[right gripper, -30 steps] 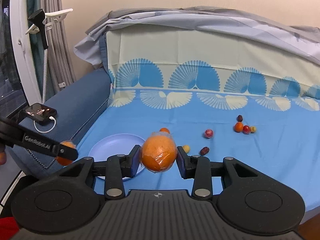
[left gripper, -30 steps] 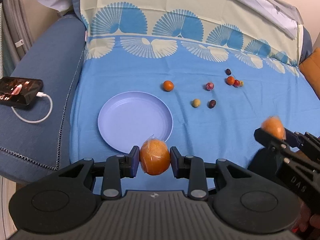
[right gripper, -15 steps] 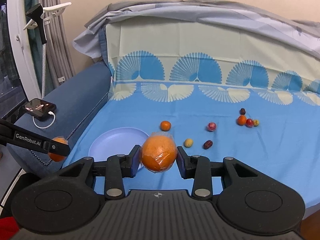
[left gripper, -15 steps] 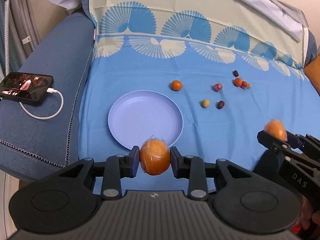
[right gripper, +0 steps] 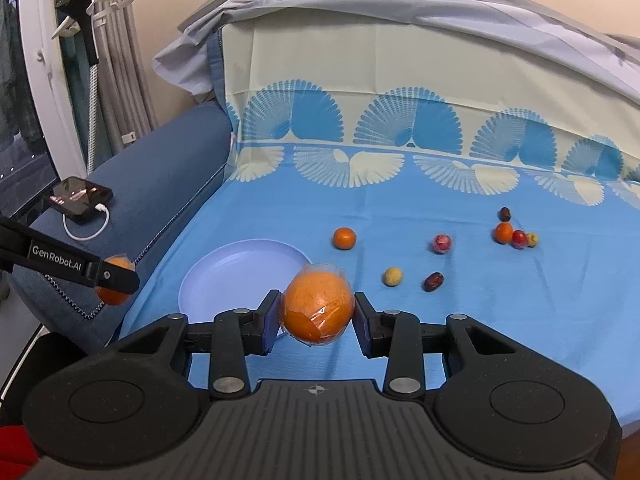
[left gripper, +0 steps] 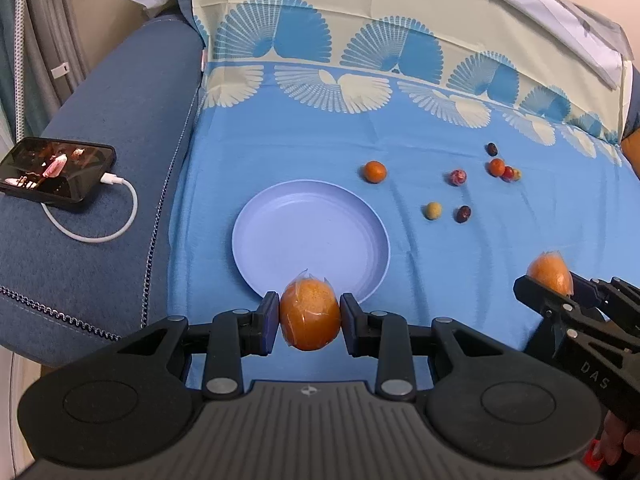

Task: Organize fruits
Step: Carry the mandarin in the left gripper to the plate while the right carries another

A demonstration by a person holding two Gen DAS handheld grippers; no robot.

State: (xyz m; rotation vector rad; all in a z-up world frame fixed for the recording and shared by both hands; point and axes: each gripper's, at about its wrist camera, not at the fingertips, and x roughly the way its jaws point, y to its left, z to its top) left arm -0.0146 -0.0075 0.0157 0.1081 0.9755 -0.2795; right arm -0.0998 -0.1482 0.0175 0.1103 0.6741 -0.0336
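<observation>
Two plastic-wrapped oranges, frame bottom centre: one (left gripper: pixel 310 314), other (right gripper: pixel 319 306). Empty lilac plate (left gripper: pixel 256 248) mid-frame. Small fruits (left gripper: pixel 464 213), possibly dates and tomatoes, scattered right.

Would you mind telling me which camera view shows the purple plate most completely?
The left wrist view shows it best: it looks down on the purple plate, with nearly the whole rim visible; only the near edge hides behind the left gripper's wrapped orange. The right wrist view sees the plate at a low slant, partly hidden behind the right gripper.

Round lavender plastic plate (left gripper: pixel 280 220). Bright blue bed sheet (left gripper: pixel 320 140), cream top band, blue-and-cream fan pattern. Navy fabric sofa arm (left gripper: pixel 132 92); black phone (left gripper: pixel 56 174), white cable (left gripper: pixel 96 236).
</observation>
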